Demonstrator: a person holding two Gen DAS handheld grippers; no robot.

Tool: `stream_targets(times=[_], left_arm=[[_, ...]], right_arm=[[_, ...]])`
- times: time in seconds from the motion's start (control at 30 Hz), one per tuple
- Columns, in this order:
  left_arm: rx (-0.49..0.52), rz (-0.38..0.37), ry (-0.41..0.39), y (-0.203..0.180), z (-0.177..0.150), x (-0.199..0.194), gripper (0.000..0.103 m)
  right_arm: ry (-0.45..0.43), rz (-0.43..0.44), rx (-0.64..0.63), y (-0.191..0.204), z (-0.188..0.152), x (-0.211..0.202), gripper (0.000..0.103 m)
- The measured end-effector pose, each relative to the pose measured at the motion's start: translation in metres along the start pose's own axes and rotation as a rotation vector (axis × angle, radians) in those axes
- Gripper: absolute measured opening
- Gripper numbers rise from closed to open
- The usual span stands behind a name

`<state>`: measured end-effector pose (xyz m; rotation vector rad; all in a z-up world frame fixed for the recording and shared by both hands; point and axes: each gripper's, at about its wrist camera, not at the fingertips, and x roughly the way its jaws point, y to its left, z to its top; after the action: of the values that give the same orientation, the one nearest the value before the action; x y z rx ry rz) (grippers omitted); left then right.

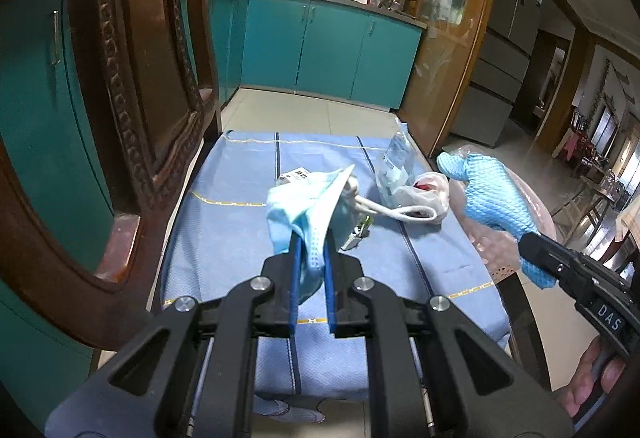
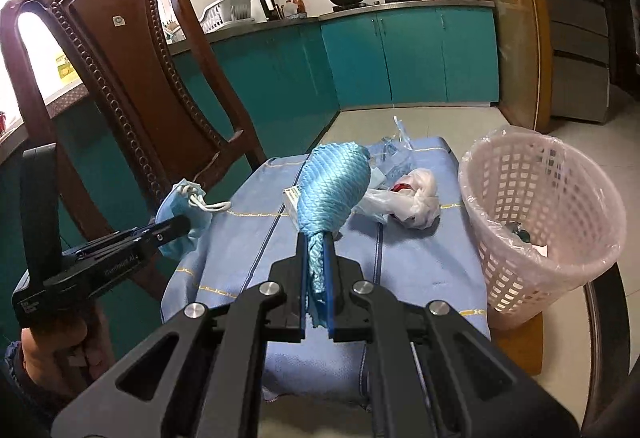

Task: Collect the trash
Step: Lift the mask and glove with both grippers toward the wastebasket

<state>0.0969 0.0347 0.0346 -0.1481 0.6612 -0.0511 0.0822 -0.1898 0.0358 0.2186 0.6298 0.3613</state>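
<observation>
My left gripper (image 1: 311,238) is shut on a crumpled light-blue face mask (image 1: 308,202) with white ear loops, held above the blue cloth (image 1: 228,222). In the right wrist view that mask (image 2: 180,222) hangs at the left in the left gripper (image 2: 182,224). My right gripper (image 2: 314,238) is shut on a blue textured cloth (image 2: 334,186), lifted over the table; the same cloth (image 1: 492,194) shows at the right in the left wrist view. A knotted clear bag with red contents (image 2: 412,198), a clear wrapper (image 1: 394,166) and a small white carton (image 1: 294,176) lie on the cloth.
A pink lattice bin (image 2: 540,222) with a clear liner stands at the table's right edge, some trash inside. A carved wooden chair (image 2: 120,78) stands at the left. Teal kitchen cabinets (image 1: 320,50) line the far wall. A person's hand (image 1: 600,378) holds the right gripper's handle.
</observation>
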Motion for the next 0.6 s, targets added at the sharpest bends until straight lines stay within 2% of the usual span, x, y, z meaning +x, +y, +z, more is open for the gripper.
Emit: stream_targets(times=[0.43,0.6], left_arm=[[0.002,0.007,0.011,0.002,0.004,0.002,0.011],[0.008,0.019,0.021,0.001,0.002,0.005,0.011]], right_arm=[[0.012,-0.003,-0.011,0.002,-0.001,0.003,0.008],[-0.028,-0.038,-0.003,-0.009,0.008,-0.003,0.008]])
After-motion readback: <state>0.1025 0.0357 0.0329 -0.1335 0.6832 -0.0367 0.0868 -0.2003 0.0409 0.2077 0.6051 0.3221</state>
